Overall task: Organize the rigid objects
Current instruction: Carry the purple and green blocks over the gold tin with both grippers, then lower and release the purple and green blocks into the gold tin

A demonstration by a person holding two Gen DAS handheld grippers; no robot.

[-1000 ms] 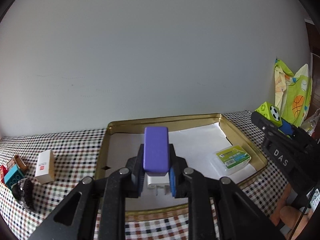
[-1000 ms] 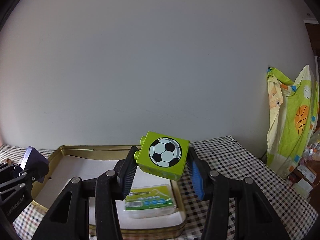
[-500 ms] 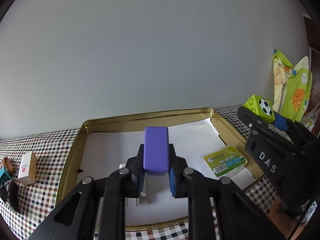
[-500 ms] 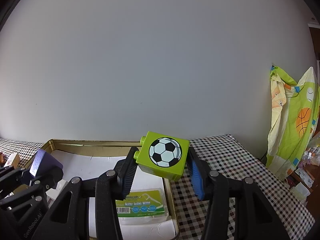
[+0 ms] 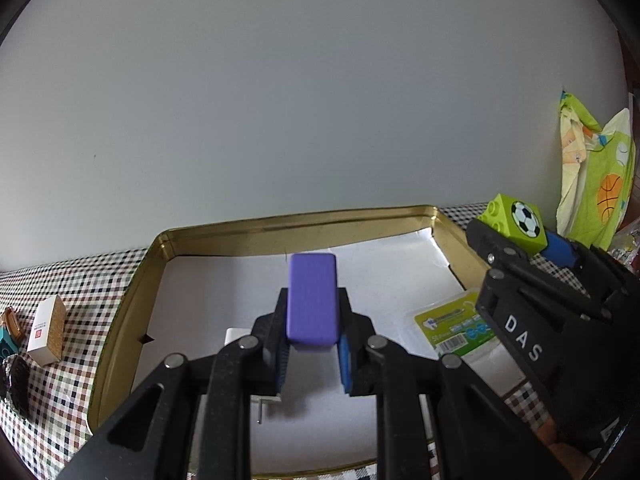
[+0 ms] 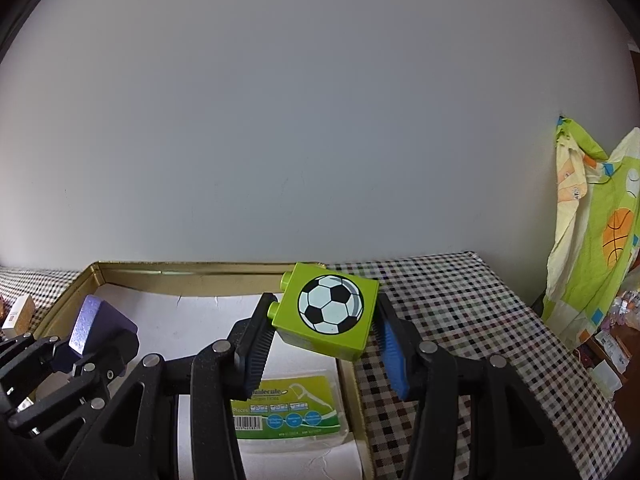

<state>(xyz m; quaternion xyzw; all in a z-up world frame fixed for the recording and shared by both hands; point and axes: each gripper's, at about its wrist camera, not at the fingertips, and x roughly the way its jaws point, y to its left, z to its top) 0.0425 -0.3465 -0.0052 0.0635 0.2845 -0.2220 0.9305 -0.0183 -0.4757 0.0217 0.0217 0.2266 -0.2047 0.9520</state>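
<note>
My left gripper (image 5: 311,350) is shut on a purple block (image 5: 312,298) and holds it above the paper-lined gold tray (image 5: 248,236). My right gripper (image 6: 320,346) is shut on a green toy brick with a football print (image 6: 330,310), held over the tray's right rim (image 6: 346,376). The brick also shows at the right of the left wrist view (image 5: 516,222). The purple block shows at the left of the right wrist view (image 6: 94,320). A floss pick box (image 6: 286,406) lies in the tray under the right gripper. A white plug (image 5: 236,334) lies in the tray under the left gripper.
A small white and tan box (image 5: 46,330), a teal item (image 5: 6,346) and a dark object (image 5: 16,376) lie on the checked tablecloth (image 6: 460,320) left of the tray. A patterned cloth (image 6: 600,240) hangs at the right. A plain wall stands behind.
Both grippers have moved forward over the tray with their loads. The right gripper has shifted toward the tray's right rim. The items on the left have slid toward the view's edge.
</note>
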